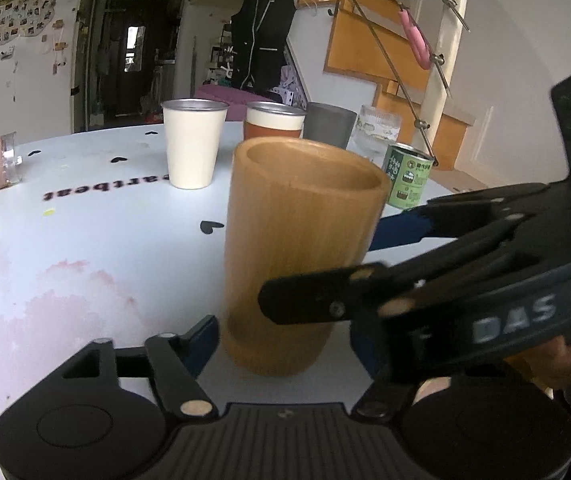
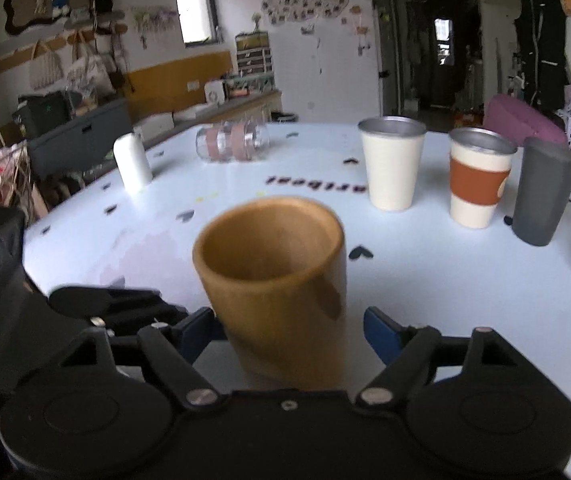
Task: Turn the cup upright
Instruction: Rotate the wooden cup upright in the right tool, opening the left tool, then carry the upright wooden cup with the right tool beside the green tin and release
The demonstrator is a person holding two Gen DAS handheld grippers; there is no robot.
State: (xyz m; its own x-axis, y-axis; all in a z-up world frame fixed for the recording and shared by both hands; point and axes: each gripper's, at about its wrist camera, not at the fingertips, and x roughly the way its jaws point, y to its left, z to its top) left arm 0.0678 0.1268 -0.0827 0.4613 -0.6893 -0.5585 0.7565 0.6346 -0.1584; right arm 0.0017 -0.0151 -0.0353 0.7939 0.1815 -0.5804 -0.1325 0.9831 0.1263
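Wooden and mouth-up, the cup (image 1: 301, 248) stands on the pale tabletop (image 1: 85, 260) near the edge closest to me, with both of my tools around it. Reading from the left edge across: a glass jar (image 2: 231, 142) lies on its side toward the far left, beside a small white cylinder (image 2: 132, 166); then, along the far right edge, a cream cup (image 2: 392, 164), an orange-banded cup (image 2: 479, 182), a grey tumbler (image 2: 543, 192) and a green tin (image 1: 407, 180).

My left gripper (image 1: 283, 338) has its jaws apart, the blue pads flanking the cup's base without pressing it as far as I can see. My right gripper (image 2: 291, 330) is likewise spread, one pad just beside the cup's left wall and the other standing clear on the right. In the right wrist view the cup looks slightly tilted, though fisheye bend and blur may account for that.

I judge the flip as good as done, with only the withdrawal left. The risk lies there: the right tool's finger (image 1: 305, 300) crosses close in front of the cup in the left wrist view, and a pad dragging on the wall as I back out could tip it over again or push it toward the near edge. The two tools also sit close enough to knock each other.
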